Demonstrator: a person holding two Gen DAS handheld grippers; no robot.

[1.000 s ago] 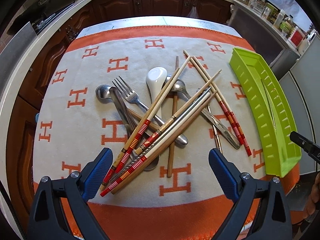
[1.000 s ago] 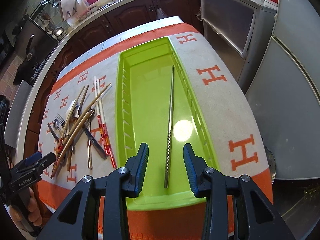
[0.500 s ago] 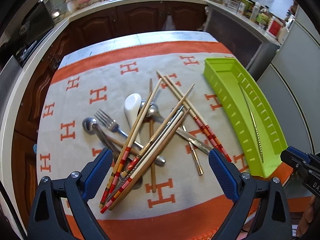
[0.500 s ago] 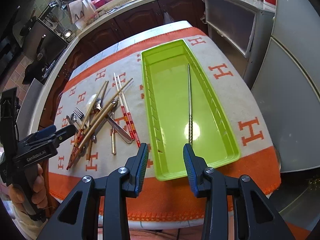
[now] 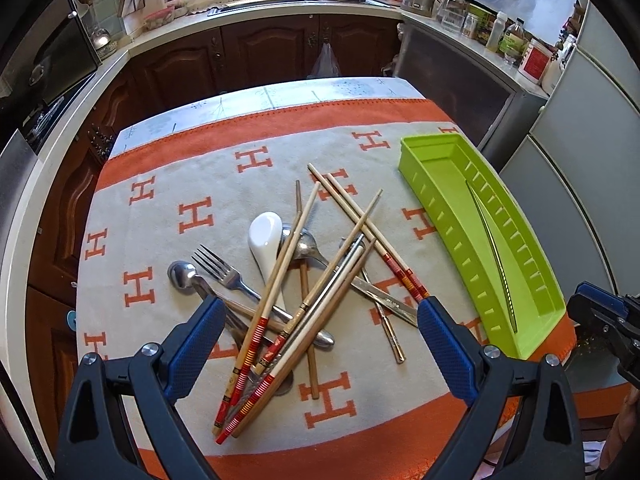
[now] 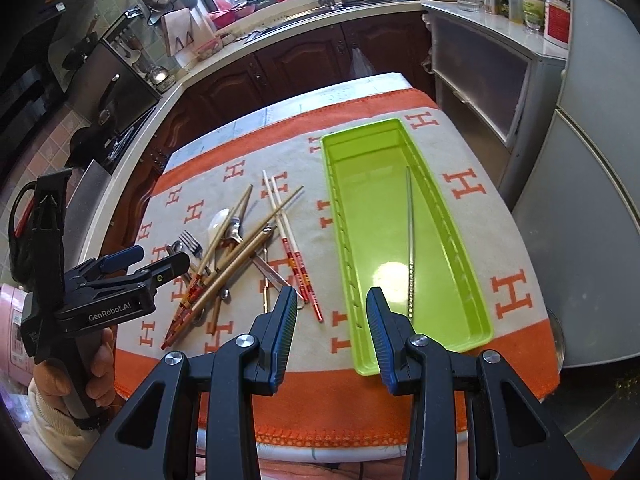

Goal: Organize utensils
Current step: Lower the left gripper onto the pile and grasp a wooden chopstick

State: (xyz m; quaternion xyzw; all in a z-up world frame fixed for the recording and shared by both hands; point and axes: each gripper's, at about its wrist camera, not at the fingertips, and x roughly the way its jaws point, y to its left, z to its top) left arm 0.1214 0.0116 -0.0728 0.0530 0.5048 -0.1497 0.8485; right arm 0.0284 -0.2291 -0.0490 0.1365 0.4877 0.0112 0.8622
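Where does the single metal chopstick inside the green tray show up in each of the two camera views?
Left wrist view: the metal chopstick lies at the right of the picture, along the green tray's far wall.
Right wrist view: it lies right of centre, lengthwise in the tray's right half.
Shared landmark: the white spoon in the utensil pile, left of the tray in both views.

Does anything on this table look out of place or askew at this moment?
Yes. The utensils lie in a crossed heap on the orange-and-cream cloth: chopsticks over spoons and a fork, pointing different ways. The green tray holds a single metal chopstick, with no partner. Nothing looks spilled or broken.
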